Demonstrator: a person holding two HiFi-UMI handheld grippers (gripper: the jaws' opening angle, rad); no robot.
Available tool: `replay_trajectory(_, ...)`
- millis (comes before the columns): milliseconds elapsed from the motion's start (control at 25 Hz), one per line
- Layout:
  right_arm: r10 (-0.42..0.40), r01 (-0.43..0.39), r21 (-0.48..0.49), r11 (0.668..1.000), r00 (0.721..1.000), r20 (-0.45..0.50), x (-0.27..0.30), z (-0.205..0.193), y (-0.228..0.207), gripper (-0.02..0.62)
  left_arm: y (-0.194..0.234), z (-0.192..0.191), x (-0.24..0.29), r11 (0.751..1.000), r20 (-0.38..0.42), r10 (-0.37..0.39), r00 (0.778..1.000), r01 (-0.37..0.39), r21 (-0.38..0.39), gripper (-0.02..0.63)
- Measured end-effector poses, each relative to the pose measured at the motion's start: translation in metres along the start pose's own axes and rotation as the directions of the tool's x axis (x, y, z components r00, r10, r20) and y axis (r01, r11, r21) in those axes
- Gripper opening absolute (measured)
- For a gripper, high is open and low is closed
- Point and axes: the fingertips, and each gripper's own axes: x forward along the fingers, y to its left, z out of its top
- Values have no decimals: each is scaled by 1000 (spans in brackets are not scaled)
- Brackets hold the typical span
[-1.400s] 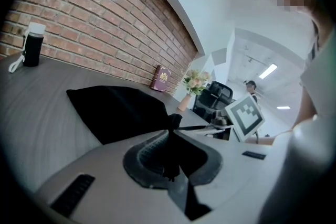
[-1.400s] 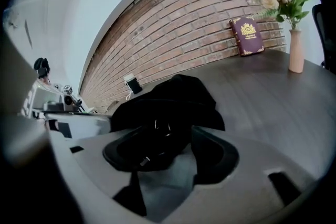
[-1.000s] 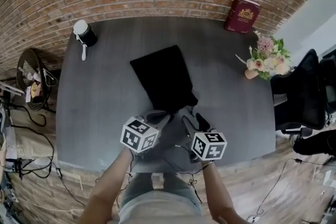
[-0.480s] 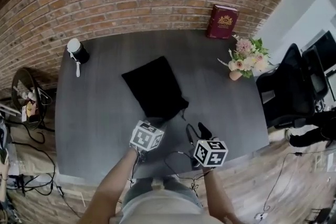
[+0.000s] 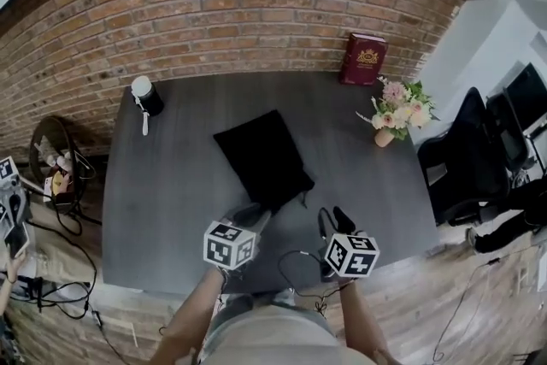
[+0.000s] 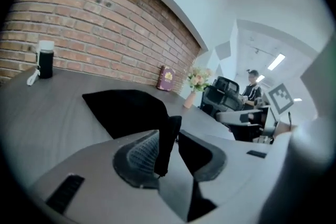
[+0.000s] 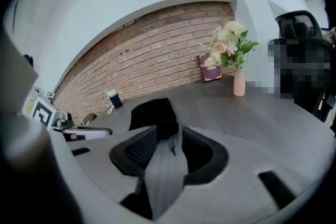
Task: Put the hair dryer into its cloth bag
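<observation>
cloth bag [image 5: 261,154] lies in the middle of the table [image 5: 162,184], long axis 11 to 5 o'clock, drawstring [image 5: 304,199] at the 5 o'clock end. hair dryer not visible in any view. the bag looks plump, so it's probably inside, but I can't confirm that from these angles

left tongs [image 6: 169,132]: clamped on a thin fold at the bag's near end, cloth fills the gap between the pads
right tongs [image 7: 169,128]: jaws a little apart, nothing in them, at the bag's 4 o'clock, near it but not touching

risks from here, my read:
- the left grip is one small pinch of loose cloth. a lift or pull loads that fold alone, so the fabric creeps out of the pads and the bag drops
- if the mouth isn't cinched and that end tips down, the dryer's weight slides it back out toward 6 o'clock and the table edge
- the drawstring lies loose between the bag and the right tongs. closing on the cord alone rather than the hem would drag the bag or cinch it lopsided
- pulling from the left side only swings the bag round that pinch and twists the mouth
</observation>
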Motion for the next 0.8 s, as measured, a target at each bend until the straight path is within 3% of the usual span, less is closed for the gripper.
replay_trajectory(80,-3,4,-7,1000,999,47,-8,17,2,131,9,21,-26,998,101,70,992,-70,-10,91)
replay_trajectory(160,-7,9,-12,1000,994,105,-18,37,3,97,19,47,-55,990,210,144,967,-142,-26,79)
replay_trajectory(240,-18,21,-19,1000,986,164,-29,57,2,65,27,74,-86,978,317,210,925,-204,-53,59)
replay_trajectory(400,-18,29,-36,999,963,268,-44,102,3,12,40,122,-143,945,476,321,819,-307,-110,49)
replay_trajectory(520,-8,29,-57,998,941,338,-56,136,7,0,47,146,-174,908,526,402,749,-399,-127,28)
replay_trajectory(600,-1,36,-82,996,923,386,-66,158,9,-3,50,157,-188,886,545,438,715,-448,-123,19)
replay_trajectory(800,-11,107,-179,978,883,470,-91,196,11,-3,53,174,-209,857,575,474,667,-500,-125,11)
